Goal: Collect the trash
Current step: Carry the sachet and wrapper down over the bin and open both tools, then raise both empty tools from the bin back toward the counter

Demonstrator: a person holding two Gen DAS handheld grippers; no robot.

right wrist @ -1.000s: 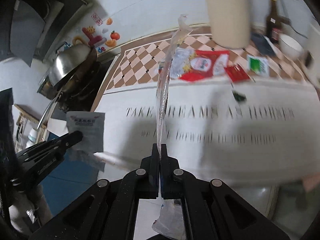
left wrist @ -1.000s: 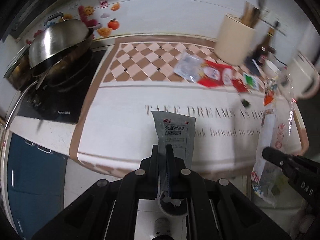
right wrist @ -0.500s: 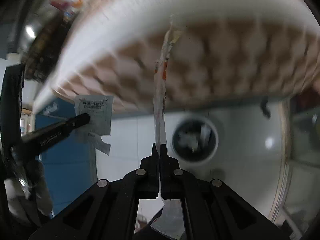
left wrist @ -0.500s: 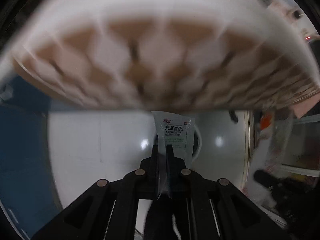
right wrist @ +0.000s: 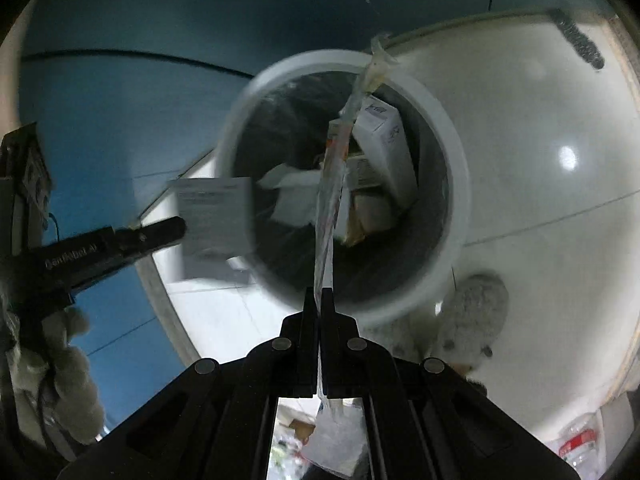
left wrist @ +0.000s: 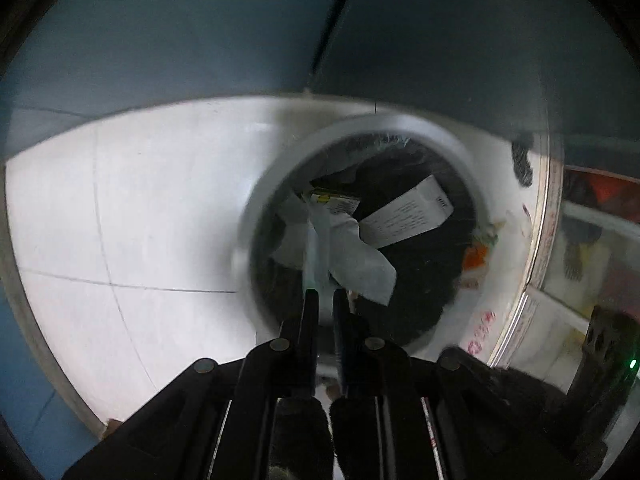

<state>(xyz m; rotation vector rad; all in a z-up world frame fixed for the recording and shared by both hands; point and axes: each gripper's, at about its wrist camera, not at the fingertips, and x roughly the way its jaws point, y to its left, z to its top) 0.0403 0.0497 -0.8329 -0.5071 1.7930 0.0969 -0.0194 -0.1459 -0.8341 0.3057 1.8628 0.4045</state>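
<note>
In the left wrist view the left gripper (left wrist: 323,294) has its two fingers slightly parted, with a narrow gap showing between them. A white sachet (left wrist: 320,240) stands edge-on just past the tips; motion blur hides whether the fingers grip it or have let it go. From the right wrist view the same sachet (right wrist: 214,216) shows its printed face, sitting at the tip of the left gripper (right wrist: 176,228) just beside the near-left rim of the bin.

The right gripper (right wrist: 319,294) has its fingers pressed together on a long clear plastic wrapper (right wrist: 334,184) — the strip runs up from the tips, edge-on, across the mouth of the bin, its crumpled top end reaching the far rim.

Beyond both grippers sits the trash bin (left wrist: 256,208), round, with a white rim (right wrist: 460,184) and a black liner. Both cameras look down into it. Inside lie a white carton (left wrist: 408,216) with fine print, tilted against the wall, a crumpled white tissue (left wrist: 360,264), and a small yellow-labelled box (left wrist: 334,202). In the right wrist view the carton (right wrist: 384,140) leans at the far right of the bin, with the tissue (right wrist: 292,196) to its left.

The bin stands on a white tiled floor (left wrist: 140,220), close against a blue cabinet front (left wrist: 200,32) that fills the far part of both views. A fuzzy grey slipper (right wrist: 472,312) rests on the floor just beside the bin's near-right rim.
</note>
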